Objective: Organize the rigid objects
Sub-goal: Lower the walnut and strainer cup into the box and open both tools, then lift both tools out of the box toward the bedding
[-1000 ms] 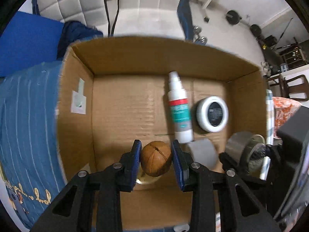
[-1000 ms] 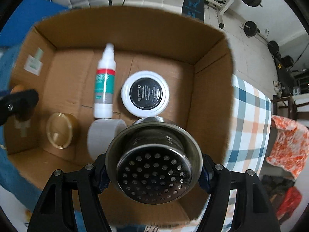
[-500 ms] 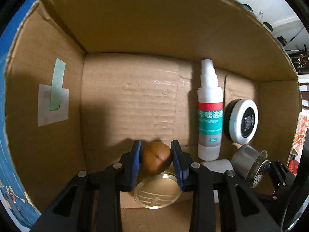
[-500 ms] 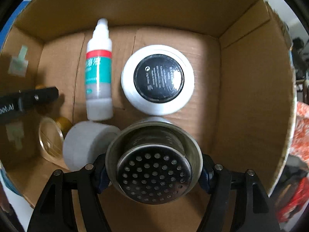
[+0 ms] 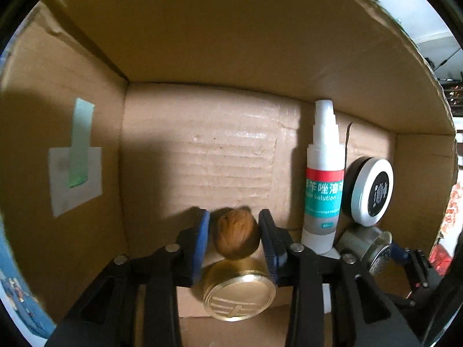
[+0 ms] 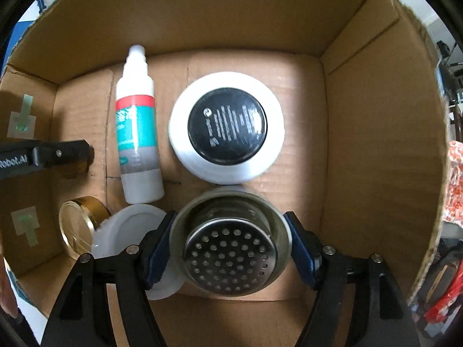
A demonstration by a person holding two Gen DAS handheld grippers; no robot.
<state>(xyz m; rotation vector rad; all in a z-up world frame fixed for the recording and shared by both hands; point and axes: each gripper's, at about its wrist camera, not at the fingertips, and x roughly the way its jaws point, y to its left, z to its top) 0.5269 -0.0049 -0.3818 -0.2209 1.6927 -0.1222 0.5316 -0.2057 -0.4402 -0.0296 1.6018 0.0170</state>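
Both grippers are down inside a cardboard box (image 5: 231, 34). My left gripper (image 5: 233, 217) points steeply down with a brown walnut (image 5: 236, 237) between its jaws, which are opening. A gap shows at the left pad, and the nut rests by a gold round tin (image 5: 238, 295). My right gripper (image 6: 230, 219) is shut on a perforated steel strainer (image 6: 230, 251), its pads on the rim, low over the box floor (image 6: 303, 173). The strainer (image 5: 370, 248) also shows in the left wrist view. The left gripper's finger (image 6: 58, 153) reaches in from the left.
On the box floor lie a white spray bottle (image 6: 137, 133) with a red and teal label, a white jar with a black label (image 6: 227, 127), a white cap (image 6: 130, 231) and the gold tin (image 6: 78, 231). Box walls (image 6: 376, 144) rise all around. Taped labels (image 5: 75, 167) sit on the left wall.
Both grippers have sunk from above the box to near its floor. The left jaws have parted a little from the walnut. The strainer stays between the right pads.
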